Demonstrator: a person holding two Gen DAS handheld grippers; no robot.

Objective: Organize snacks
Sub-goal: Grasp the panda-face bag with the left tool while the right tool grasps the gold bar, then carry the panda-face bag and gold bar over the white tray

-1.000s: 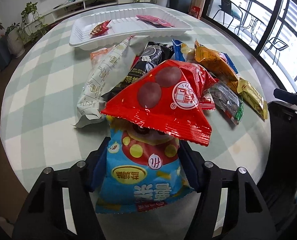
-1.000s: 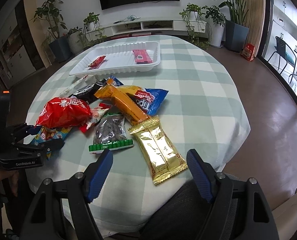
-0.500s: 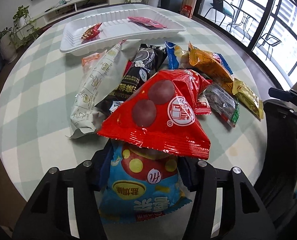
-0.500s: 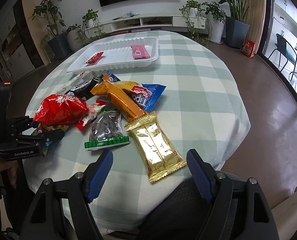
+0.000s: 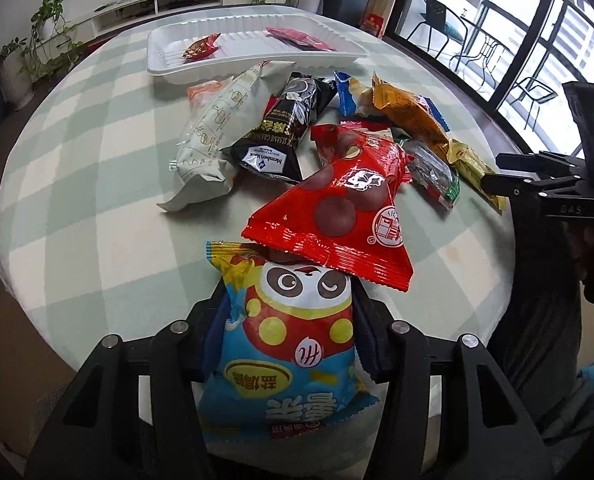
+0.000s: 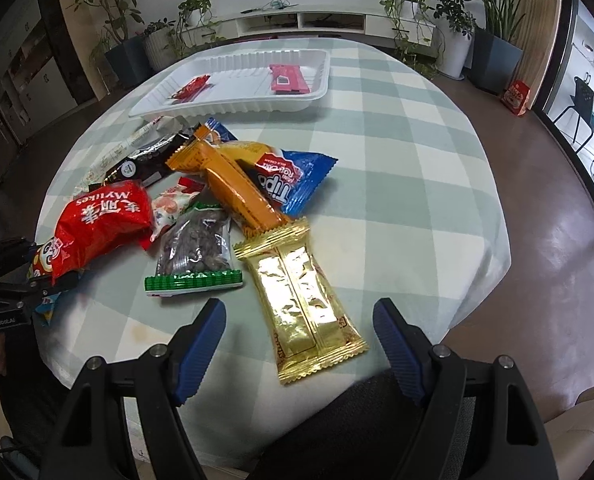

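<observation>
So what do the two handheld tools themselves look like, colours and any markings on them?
Both are matte black plastic frames with silver screw heads along the arms. The right tool has ribbed royal-blue pads on its two fingers; the left tool has dark blue pads too, mostly hidden. Seen from the side, the left tool's body carries small white "GenRobot.AI" lettering, and the right tool's shows "DAS" and a green indicator light.

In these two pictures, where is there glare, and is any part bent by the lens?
Right wrist view: strong glare on the gold wrapper; table edge curves from fisheye. Left wrist view: shine on the red bag; bright windows bow at the right edge.
</observation>
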